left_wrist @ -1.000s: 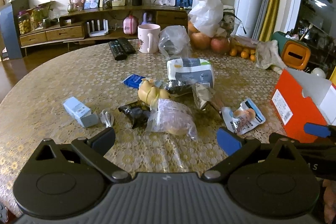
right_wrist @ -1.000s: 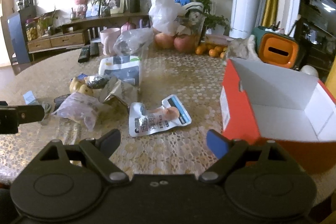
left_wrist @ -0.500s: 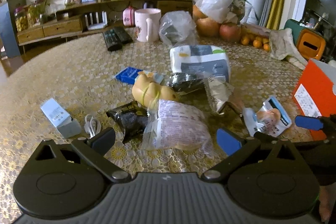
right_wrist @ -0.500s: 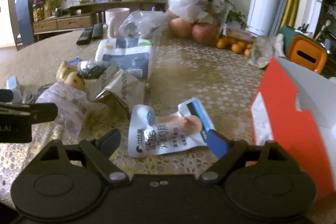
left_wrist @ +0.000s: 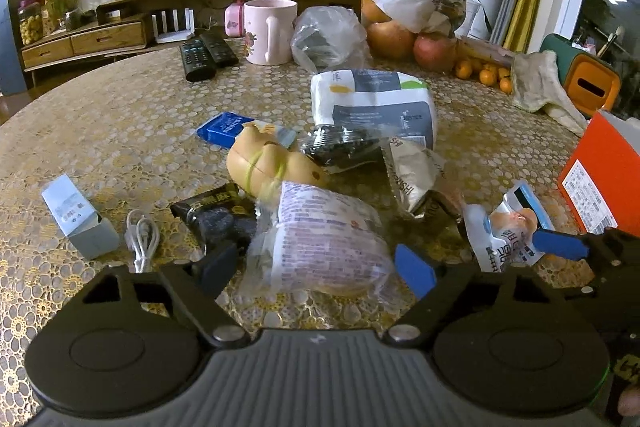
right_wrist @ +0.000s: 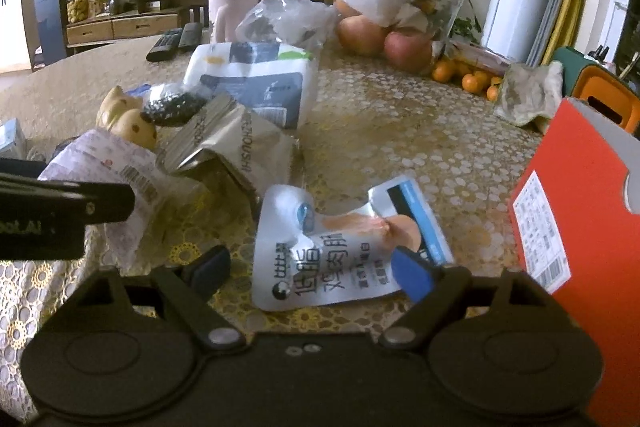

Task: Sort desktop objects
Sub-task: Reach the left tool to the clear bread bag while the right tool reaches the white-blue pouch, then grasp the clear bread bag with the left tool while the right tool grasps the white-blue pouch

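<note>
A clear bag of bread with pink print (left_wrist: 324, 247) lies on the patterned table between the fingertips of my left gripper (left_wrist: 316, 269). Its jaws are closing, and both pads stand just off the bag's sides. A white and blue snack pouch (right_wrist: 340, 251) lies flat between the wide-open fingers of my right gripper (right_wrist: 310, 271), whose blue right fingertip (right_wrist: 412, 275) overlaps the pouch's edge. The same pouch (left_wrist: 508, 231) shows in the left wrist view. An open orange box (right_wrist: 580, 227) stands just right of it.
Around the bread bag lie a yellow toy (left_wrist: 272, 163), a black snack pack (left_wrist: 216, 211), a white cable (left_wrist: 142, 239), a small grey box (left_wrist: 76, 217), a silver foil bag (left_wrist: 412, 171) and a tissue pack (left_wrist: 376, 103). Mug (left_wrist: 268, 31), remotes (left_wrist: 204, 55) and fruit stand at the back.
Both grippers have come down and forward over the table. The bread bag now sits between the left fingertips, which have narrowed a little. The pouch now sits between the right fingertips.
</note>
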